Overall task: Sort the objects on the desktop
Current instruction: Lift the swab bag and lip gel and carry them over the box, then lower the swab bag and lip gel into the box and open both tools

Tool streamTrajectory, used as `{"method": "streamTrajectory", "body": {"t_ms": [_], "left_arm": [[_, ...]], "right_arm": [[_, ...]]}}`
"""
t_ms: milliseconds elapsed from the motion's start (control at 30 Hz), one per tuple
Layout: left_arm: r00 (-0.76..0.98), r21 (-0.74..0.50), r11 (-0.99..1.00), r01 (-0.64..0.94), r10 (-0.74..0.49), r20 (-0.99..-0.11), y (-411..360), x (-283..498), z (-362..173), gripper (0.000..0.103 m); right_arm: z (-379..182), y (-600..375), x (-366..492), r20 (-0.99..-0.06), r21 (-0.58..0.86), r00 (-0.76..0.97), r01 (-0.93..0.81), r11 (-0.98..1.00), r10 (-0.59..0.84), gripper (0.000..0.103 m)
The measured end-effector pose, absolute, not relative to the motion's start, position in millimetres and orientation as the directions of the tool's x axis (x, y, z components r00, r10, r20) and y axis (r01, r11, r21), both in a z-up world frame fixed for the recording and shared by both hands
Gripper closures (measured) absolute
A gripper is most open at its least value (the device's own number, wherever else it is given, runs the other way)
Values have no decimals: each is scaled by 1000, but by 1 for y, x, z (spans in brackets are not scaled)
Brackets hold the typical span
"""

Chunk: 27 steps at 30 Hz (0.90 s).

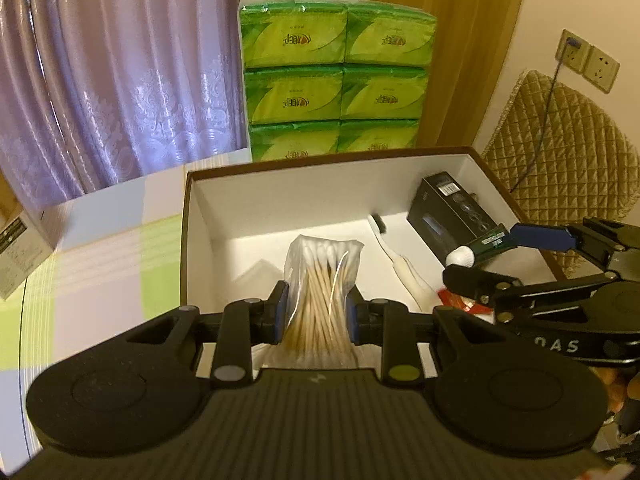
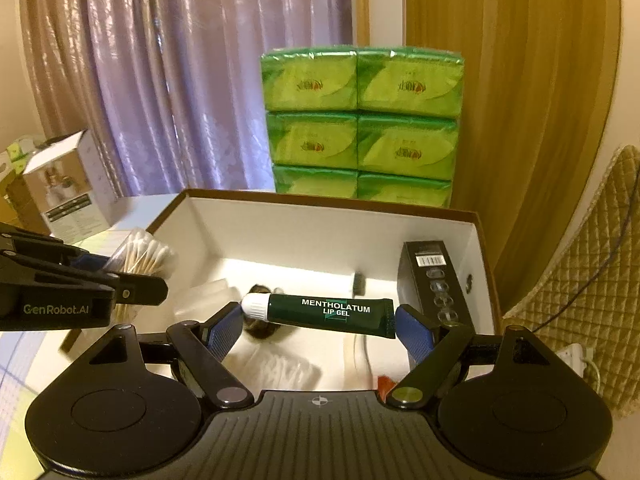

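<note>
Left wrist view: left gripper clamps the bag of cotton swabs over the box; right gripper pinches the lip gel tube endwise. Recommend lowering both inside before release.

Checked tablecloth under open box

- A clear plastic bag of cotton swabs with wooden sticks and white tips is pinched between the left tool's pads, tips pointing away, above the near edge of the open box.
- A dark green Mentholatum lip gel tube with a white cap lies crosswise, held end to end by the right tool over the box.
- The brown-rimmed, white-lined box holds a white toothbrush lying flat and a black carton against its right wall.
</note>
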<state>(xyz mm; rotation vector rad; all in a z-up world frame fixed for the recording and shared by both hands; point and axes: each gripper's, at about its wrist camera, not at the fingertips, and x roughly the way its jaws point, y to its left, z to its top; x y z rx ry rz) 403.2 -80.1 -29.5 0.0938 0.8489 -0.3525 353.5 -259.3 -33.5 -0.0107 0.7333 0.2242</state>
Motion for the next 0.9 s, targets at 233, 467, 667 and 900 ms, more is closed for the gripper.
{"method": "streamTrajectory", "body": {"t_ms": [233,467,667,900], "left_arm": [[596,-37,942,335,-242,-766,-88,452,-46,79],[566,-46,941,335,-240,-789,-95,495,-70,79],[539,-53,947,317,-226,-811,-99,523,-90,79],[540,-49,953,298,-211,-815,-100,536,-101,65]], "right_arm": [[-51,-251,401,-696,49,693,-215,975,187,23],[-69,-250,440,-727,41,664,-214,976,176,23],[-82,-252,458,-751,41,639,-210,977,169,23],[-90,-253,467,-762,44,624,-217,975,174,23]]}}
